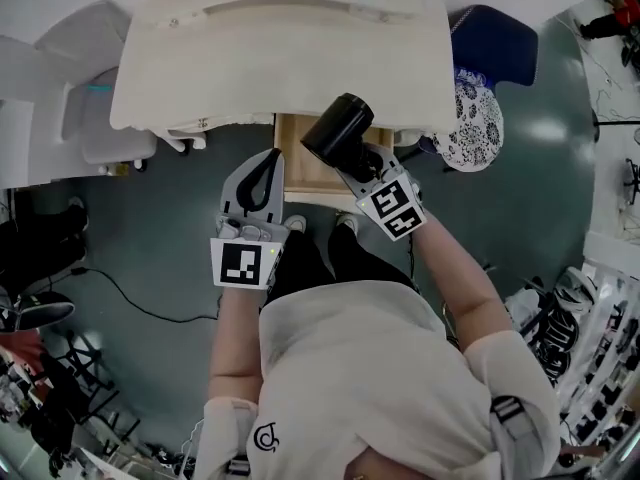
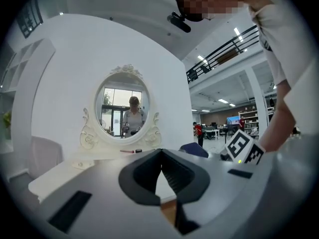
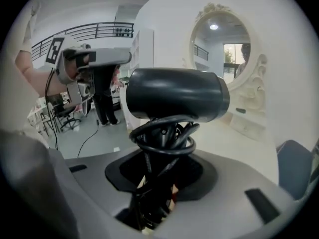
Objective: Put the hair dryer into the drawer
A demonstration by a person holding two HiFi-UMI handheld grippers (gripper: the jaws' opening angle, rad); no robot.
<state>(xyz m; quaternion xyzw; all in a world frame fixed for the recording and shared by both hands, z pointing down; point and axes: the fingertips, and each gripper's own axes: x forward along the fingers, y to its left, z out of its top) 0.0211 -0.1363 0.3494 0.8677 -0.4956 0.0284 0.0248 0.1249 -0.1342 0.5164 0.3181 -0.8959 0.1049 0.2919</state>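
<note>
1. Task item. The hair dryer (image 1: 338,128) is a matt black plastic unit with a short, smooth cylindrical barrel. In the head view it sits just right of centre, above the front edge of the open drawer (image 1: 300,168) and clear of it. In the right gripper view the barrel (image 3: 174,93) lies crosswise at mid-frame. The black rubbery cord (image 3: 167,138) is wound in loose loops round the handle below it.

2. Right hand-held gripper (image 1: 358,168). It has a grey moulded shell with dark pads and carries a black-and-white marker cube (image 1: 392,208). Its jaws are clamped on the cord-wrapped handle (image 3: 157,178).

3. Left hand-held gripper (image 1: 268,163). It is built the same way and sits at centre-left of the head view, beside the drawer's left edge. In its own view the ribbed dark pads meet at their tips (image 2: 160,156). A narrow triangular gap lies behind them, and nothing is held.

4. Furniture. The drawer has a pale bare-wood interior and is pulled out from under a glossy white surface (image 1: 270,58) with a rounded, moulded edge. An oval mirror (image 2: 122,106) in an ornate white scrolled frame stands on it. A blue upholstered chair (image 1: 495,38) stands at upper right.
</note>
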